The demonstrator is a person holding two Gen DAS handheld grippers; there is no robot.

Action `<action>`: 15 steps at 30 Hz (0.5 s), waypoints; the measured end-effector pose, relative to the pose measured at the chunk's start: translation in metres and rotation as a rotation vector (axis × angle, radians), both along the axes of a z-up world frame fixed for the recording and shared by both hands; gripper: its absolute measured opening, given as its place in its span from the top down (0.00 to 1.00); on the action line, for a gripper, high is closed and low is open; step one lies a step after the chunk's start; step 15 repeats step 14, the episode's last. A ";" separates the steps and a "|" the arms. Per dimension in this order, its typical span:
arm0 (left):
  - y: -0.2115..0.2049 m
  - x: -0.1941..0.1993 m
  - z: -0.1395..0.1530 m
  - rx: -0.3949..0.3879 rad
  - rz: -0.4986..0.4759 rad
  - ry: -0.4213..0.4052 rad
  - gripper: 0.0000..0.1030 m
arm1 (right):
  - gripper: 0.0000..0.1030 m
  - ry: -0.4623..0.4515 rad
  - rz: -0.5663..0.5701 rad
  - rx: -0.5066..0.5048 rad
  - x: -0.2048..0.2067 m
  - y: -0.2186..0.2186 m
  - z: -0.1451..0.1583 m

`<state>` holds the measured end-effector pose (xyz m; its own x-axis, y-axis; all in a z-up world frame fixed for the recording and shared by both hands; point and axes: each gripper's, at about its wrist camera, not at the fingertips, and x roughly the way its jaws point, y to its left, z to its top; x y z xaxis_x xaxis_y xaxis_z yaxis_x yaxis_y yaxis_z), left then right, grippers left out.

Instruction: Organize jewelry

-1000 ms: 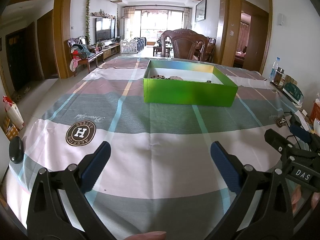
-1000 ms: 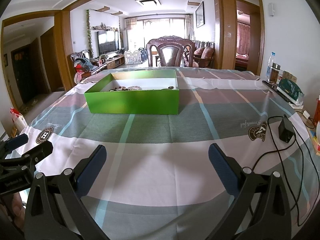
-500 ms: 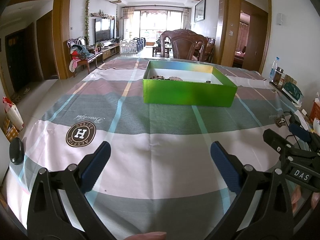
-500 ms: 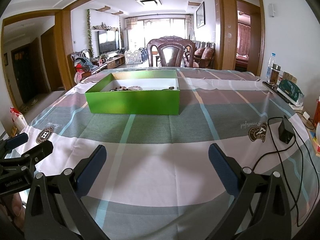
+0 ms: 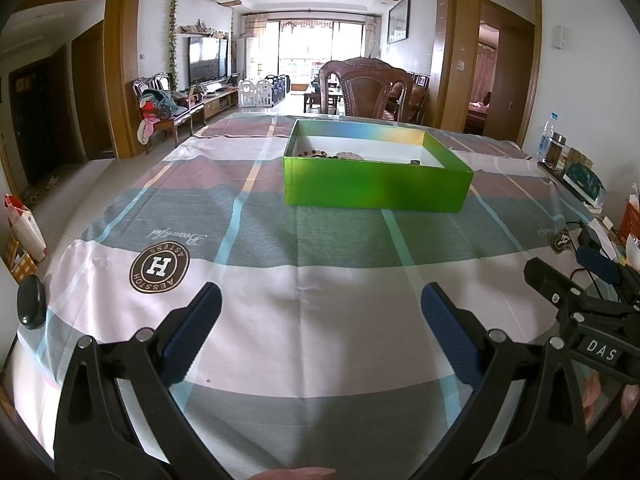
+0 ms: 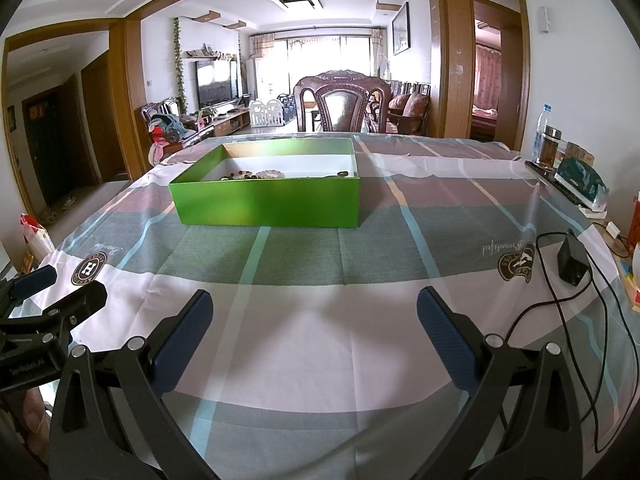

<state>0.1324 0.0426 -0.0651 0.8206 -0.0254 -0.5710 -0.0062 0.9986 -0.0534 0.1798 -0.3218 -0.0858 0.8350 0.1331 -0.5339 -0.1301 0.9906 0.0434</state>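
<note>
A green open box point(image 5: 376, 188) stands on the striped tablecloth at the far middle of the table; it also shows in the right wrist view point(image 6: 268, 202). Inside lie bead bracelets point(image 5: 320, 155) point(image 6: 256, 175) and a small dark ring point(image 5: 415, 162) point(image 6: 343, 173), partly hidden by the box wall. My left gripper point(image 5: 320, 304) is open and empty, low over the near cloth. My right gripper point(image 6: 314, 310) is open and empty too, beside it to the right point(image 5: 576, 280). The left gripper shows at the left edge of the right wrist view point(image 6: 44, 292).
A black adapter with a cable point(image 6: 573, 266) lies on the right of the table. Bottles and a green pack point(image 6: 580, 180) stand along the right edge. A black round object point(image 5: 31, 307) sits at the near left edge. A wooden chair point(image 6: 340, 106) stands behind the table.
</note>
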 end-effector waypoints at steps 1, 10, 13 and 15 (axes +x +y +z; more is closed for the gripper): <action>0.000 -0.001 0.000 0.001 -0.001 -0.005 0.04 | 0.03 0.000 0.000 0.000 0.000 0.000 0.000; -0.002 -0.002 0.001 0.000 -0.015 -0.003 0.04 | 0.03 0.004 0.001 0.000 0.001 -0.001 -0.002; -0.001 0.000 0.001 -0.004 -0.013 0.003 0.04 | 0.03 0.005 0.000 0.001 0.001 -0.001 -0.003; -0.001 0.000 0.001 -0.004 -0.012 0.005 0.04 | 0.03 0.006 0.001 0.000 0.001 -0.001 -0.003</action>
